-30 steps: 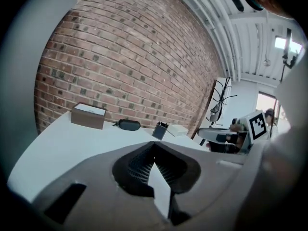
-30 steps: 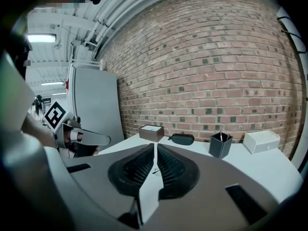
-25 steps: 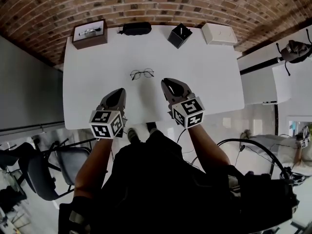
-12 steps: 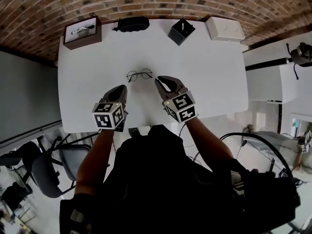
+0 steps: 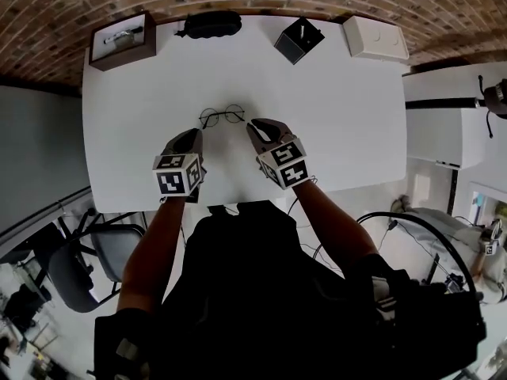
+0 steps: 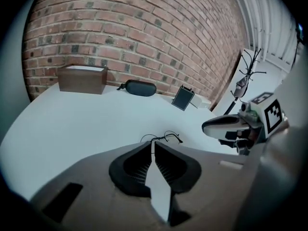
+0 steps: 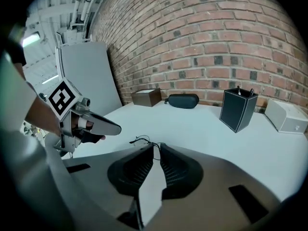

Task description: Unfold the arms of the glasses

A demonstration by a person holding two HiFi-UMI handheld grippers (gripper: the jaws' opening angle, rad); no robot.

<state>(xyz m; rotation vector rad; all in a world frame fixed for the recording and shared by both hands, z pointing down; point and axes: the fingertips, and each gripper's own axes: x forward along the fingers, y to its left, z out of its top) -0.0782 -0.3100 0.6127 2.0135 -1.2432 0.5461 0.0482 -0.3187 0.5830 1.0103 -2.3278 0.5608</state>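
Observation:
Thin wire-framed round glasses (image 5: 222,115) lie on the white table (image 5: 341,125), arms folded behind the lenses. My left gripper (image 5: 192,137) hangs just short of them on the near left, shut and empty. My right gripper (image 5: 255,125) is close to their right lens, also shut with nothing in it. In the left gripper view the glasses (image 6: 161,137) lie right beyond the closed jaw tips (image 6: 153,144), with the right gripper (image 6: 231,126) off to the side. The right gripper view shows the glasses (image 7: 141,140) just past its tips (image 7: 156,146) and the left gripper (image 7: 91,124) opposite.
Along the table's far edge, by the brick wall, stand a brown box (image 5: 121,39), a black glasses case (image 5: 210,24), a black pen holder (image 5: 299,39) and a white box (image 5: 375,38). A chair (image 5: 75,271) stands below the table's near left corner.
Both grippers have come down and forward across the table toward the glasses, the right one ending close beside the right lens. Their jaws stay closed. The glasses have not moved.

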